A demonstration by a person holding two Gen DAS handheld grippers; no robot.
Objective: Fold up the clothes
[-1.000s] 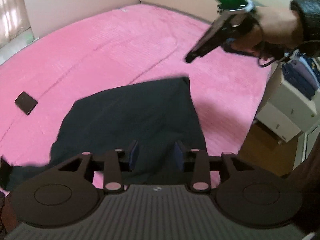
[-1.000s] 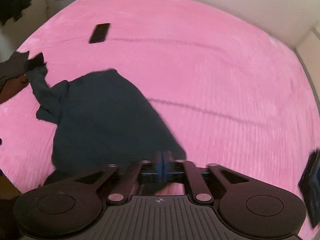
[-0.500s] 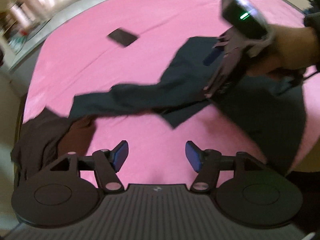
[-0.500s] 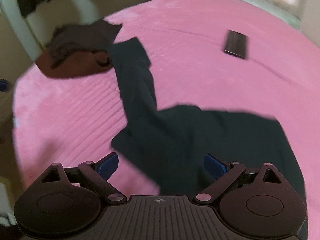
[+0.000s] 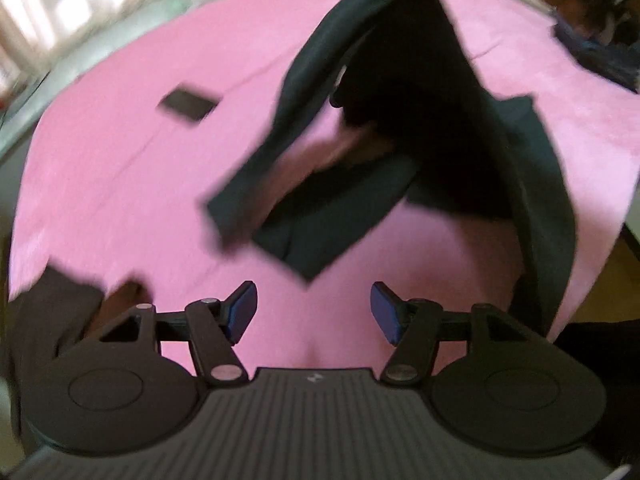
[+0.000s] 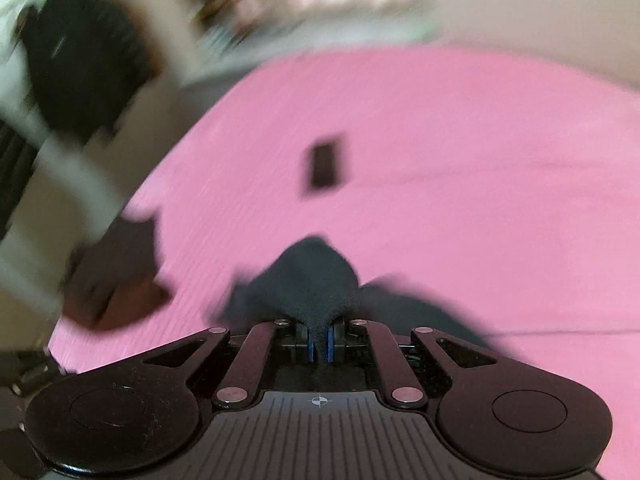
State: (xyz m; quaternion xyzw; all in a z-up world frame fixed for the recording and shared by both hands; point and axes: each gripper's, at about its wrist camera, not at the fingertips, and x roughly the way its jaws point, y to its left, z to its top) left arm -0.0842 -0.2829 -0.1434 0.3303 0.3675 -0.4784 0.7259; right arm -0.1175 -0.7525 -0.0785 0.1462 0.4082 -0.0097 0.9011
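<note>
A dark navy garment (image 5: 400, 152) hangs lifted above the pink bed (image 5: 120, 184) in the left wrist view, pinched at the top edge of the frame, with a sleeve trailing down to the left. My left gripper (image 5: 313, 312) is open over bare pink cover, below the hanging cloth and apart from it. In the right wrist view my right gripper (image 6: 319, 340) is shut on a bunched fold of the same navy garment (image 6: 312, 280), which bulges out just beyond the blue pads. Both views are motion-blurred.
A flat black phone-like object (image 5: 186, 102) (image 6: 324, 166) lies on the bed. A brown garment (image 5: 52, 320) (image 6: 116, 276) is heaped at the bed's left edge. Folded dark clothes (image 5: 596, 48) sit at the far right. A white shelf (image 6: 60, 128) stands left of the bed.
My right gripper went from open over the garment to shut on it and has lifted it. The left gripper stays open and has swung so the cloth now hangs in front.
</note>
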